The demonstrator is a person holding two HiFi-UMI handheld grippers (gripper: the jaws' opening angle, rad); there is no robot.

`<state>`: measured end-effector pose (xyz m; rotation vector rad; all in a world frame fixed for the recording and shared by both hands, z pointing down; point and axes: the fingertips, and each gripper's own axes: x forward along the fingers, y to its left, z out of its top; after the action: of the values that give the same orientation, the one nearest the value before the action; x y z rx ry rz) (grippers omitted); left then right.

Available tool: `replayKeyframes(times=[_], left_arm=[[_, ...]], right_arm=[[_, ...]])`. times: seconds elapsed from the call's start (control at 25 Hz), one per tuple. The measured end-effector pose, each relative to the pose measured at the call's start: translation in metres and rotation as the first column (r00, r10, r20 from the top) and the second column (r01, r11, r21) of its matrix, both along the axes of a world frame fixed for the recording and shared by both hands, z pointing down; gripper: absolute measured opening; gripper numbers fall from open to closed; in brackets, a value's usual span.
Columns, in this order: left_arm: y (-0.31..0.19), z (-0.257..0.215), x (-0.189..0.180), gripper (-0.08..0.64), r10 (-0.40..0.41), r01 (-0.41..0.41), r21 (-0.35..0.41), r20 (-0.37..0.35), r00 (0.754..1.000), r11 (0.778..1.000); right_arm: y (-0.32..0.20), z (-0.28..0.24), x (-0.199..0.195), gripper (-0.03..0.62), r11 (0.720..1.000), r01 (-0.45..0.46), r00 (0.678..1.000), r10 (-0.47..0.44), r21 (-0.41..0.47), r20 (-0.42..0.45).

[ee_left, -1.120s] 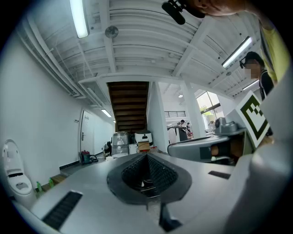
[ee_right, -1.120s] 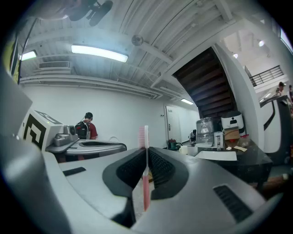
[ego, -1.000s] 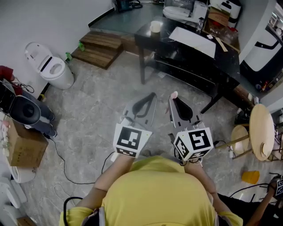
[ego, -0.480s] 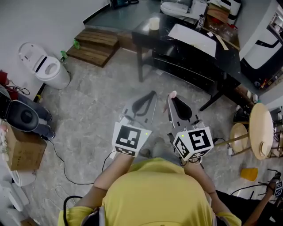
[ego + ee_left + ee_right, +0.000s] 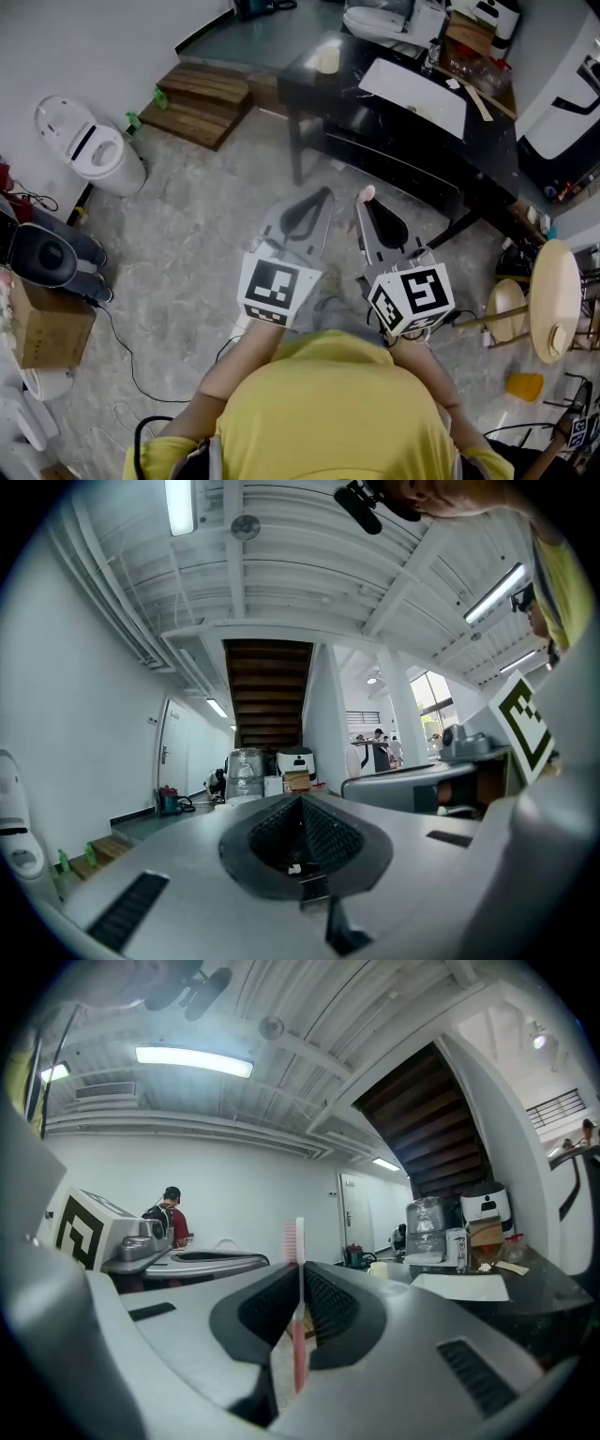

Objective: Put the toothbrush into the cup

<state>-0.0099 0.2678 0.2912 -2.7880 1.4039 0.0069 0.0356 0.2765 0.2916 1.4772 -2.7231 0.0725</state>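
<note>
My right gripper [image 5: 364, 208] is shut on a pink toothbrush [image 5: 298, 1307], which stands upright between the jaws; its bristled head [image 5: 368, 196] pokes out past the tips. My left gripper [image 5: 324, 199] is shut with nothing in it [image 5: 300, 803]. Both hang side by side over the grey floor, short of a black table [image 5: 487, 127]. A cream cup [image 5: 328, 59] stands on the table's far left corner, also small in the right gripper view as the cup [image 5: 379, 1268].
A white sheet [image 5: 413, 83] lies on the black table with clutter at its far end. A white toilet [image 5: 91, 150] stands at left, wooden steps [image 5: 203, 100] behind it, a cardboard box [image 5: 37, 323] at the left edge, round stools [image 5: 553, 297] at right.
The view has shifted forward toward the black table. Both grippers keep their pose, the toothbrush still held in the right one.
</note>
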Motion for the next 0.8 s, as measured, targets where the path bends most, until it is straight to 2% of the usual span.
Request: replayKeyframes(times=[0.4, 0.8], left_arm=[[-0.134, -0.012, 0.017, 0.009, -0.039, 0.039, -0.009, -0.011, 0.999, 0.999], [-0.219, -0.011, 0.028, 0.009, -0.089, 0.088, -0.017, -0.013, 0.996, 0.996]], right_arm=[[-0.136, -0.011, 0.019, 0.029, 0.999, 0.046, 0.999, -0.046, -0.015, 0.002], [-0.225, -0.005, 0.031, 0.029, 0.994, 0.101, 0.995, -0.101, -0.036, 0.004]])
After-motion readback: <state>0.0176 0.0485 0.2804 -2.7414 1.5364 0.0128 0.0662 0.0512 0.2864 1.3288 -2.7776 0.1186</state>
